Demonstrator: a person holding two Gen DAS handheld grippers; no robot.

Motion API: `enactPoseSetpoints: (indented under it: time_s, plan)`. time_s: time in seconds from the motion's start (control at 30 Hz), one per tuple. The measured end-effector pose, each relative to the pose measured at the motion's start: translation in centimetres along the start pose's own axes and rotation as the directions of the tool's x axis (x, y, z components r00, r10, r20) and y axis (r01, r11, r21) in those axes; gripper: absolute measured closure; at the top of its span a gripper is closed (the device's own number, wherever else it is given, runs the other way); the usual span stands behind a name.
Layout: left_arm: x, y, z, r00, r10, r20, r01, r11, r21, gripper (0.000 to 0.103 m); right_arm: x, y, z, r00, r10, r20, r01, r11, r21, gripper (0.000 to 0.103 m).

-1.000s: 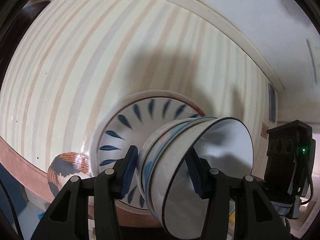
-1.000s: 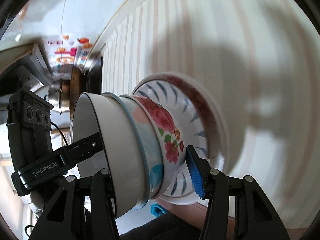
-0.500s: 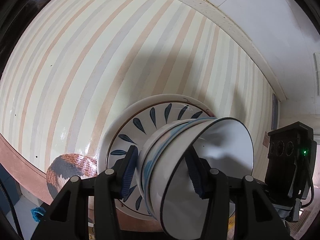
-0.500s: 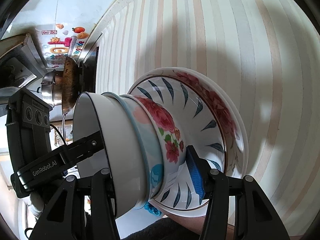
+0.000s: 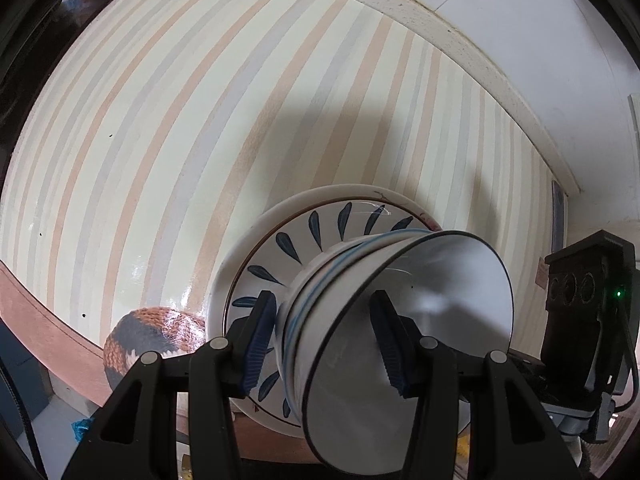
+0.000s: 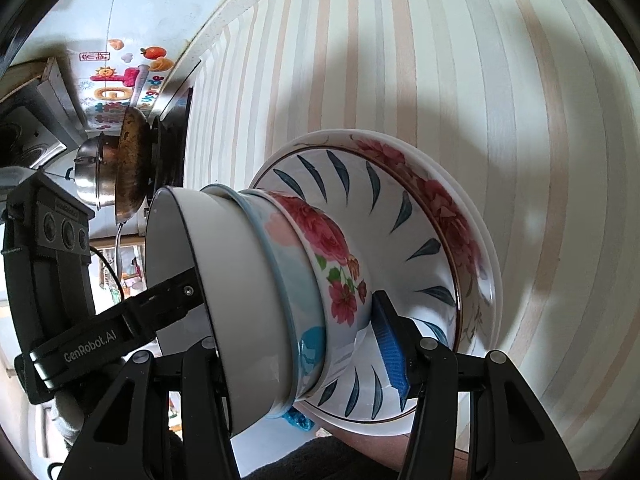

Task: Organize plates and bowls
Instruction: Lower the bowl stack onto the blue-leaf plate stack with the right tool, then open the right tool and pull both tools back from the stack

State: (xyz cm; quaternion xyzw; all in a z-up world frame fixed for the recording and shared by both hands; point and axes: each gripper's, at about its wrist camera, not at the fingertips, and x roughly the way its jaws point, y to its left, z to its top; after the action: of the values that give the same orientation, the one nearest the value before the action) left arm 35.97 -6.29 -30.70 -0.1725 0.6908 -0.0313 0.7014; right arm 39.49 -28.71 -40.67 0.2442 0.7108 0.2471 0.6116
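A nested stack of bowls [image 5: 360, 320] sits inside a plate with dark blue leaf strokes [image 5: 280, 248], and that plate rests on a wider plate with a red flower rim [image 6: 452, 208]. The whole pile stands on the striped worktop [image 5: 168, 140], close to its near wooden edge.

The left tool [image 5: 326, 344] straddles the bowl stack: one blue-ribbed pad lies against the outer wall of the bowls, the other reaches inside the topmost white bowl with a dark rim [image 5: 440, 292], so the jaws pinch the stacked rims between them. The right tool [image 6: 304, 344] grips the same stack from the other side; its right blue pad presses the outside of the lowest bowl, the rose-patterned bowl [image 6: 332, 256], while its left finger is hidden behind the white bowl, so the jaws are narrowed around the stack. Between the white bowl and the rose one sits a bowl with a pale blue rim [image 6: 280, 280].

A knitted brown and dark ball-like object [image 5: 152, 336] lies just beside the plates at the worktop's near edge. At the far end of the worktop, a wok [image 6: 130, 160] and a steel pot [image 6: 94, 172] stand on a stove.
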Motion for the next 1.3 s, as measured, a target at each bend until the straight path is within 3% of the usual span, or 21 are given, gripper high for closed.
enactPoseSetpoints:
  time_s: [0.13, 0.4, 0.5, 0.53, 0.63, 0.67, 0.8, 0.97, 1.2, 1.3]
  plan:
    - [-0.8, -0.5, -0.4, 0.999, 0.032, 0.029, -0.033, 0.999, 0.023, 0.057, -0.1, 0.1, -0.3, 1.000, -0.012, -0.001, 0.012, 1.000, 0.005, 0.047]
    - [-4.0, -2.1, -1.7, 0.985, 0.116, 0.126, -0.129, 0.987, 0.093, 0.056, -3.7, 2.0, -1.4, 0.991, -0.091, 0.098, 0.099, 0.992, -0.076, 0.046]
    - [-5.7, -2.5, -2.6, 0.974, 0.140, 0.181, -0.163, 0.979, 0.124, 0.055, -5.4, 3.0, -2.5, 0.976, -0.150, 0.156, 0.168, 0.980, -0.106, 0.033]
    - [-6.4, -2.4, -3.0, 0.971, 0.137, 0.197, -0.164, 0.977, 0.133, 0.053, -5.9, 3.4, -2.9, 0.970, -0.168, 0.178, 0.190, 0.975, -0.118, 0.027]
    - [-8.0, -2.4, -4.2, 0.956, 0.143, 0.255, -0.189, 0.968, 0.163, 0.026, -7.6, 5.0, -4.6, 0.945, -0.216, 0.246, 0.255, 0.956, -0.142, 0.014]
    - [-8.4, -2.5, -4.5, 0.949, 0.151, 0.276, -0.202, 0.964, 0.170, 0.016, -8.2, 5.6, -5.4, 0.934, -0.227, 0.275, 0.274, 0.951, -0.145, 0.011]
    - [-10.8, -2.0, -6.5, 0.925, 0.146, 0.350, -0.229, 0.951, 0.208, 0.008, -10.9, 7.8, -8.4, 0.868, -0.286, 0.405, 0.362, 0.924, -0.121, 0.007]
    - [-14.1, -1.0, -9.3, 0.900, 0.123, 0.419, -0.246, 0.935, 0.254, 0.007, -13.5, 11.2, -13.0, 0.767, -0.340, 0.545, 0.434, 0.900, -0.049, 0.006]
    - [-19.7, 0.7, -14.9, 0.866, 0.065, 0.495, -0.242, 0.922, 0.303, 0.007, -15.3, 16.1, -21.2, 0.668, -0.359, 0.652, 0.455, 0.890, 0.024, 0.004]
    - [-22.4, 1.1, -17.8, 0.833, 0.046, 0.552, -0.251, 0.920, 0.301, 0.007, -16.2, 18.5, -25.0, 0.624, -0.361, 0.693, 0.478, 0.878, 0.026, 0.003]
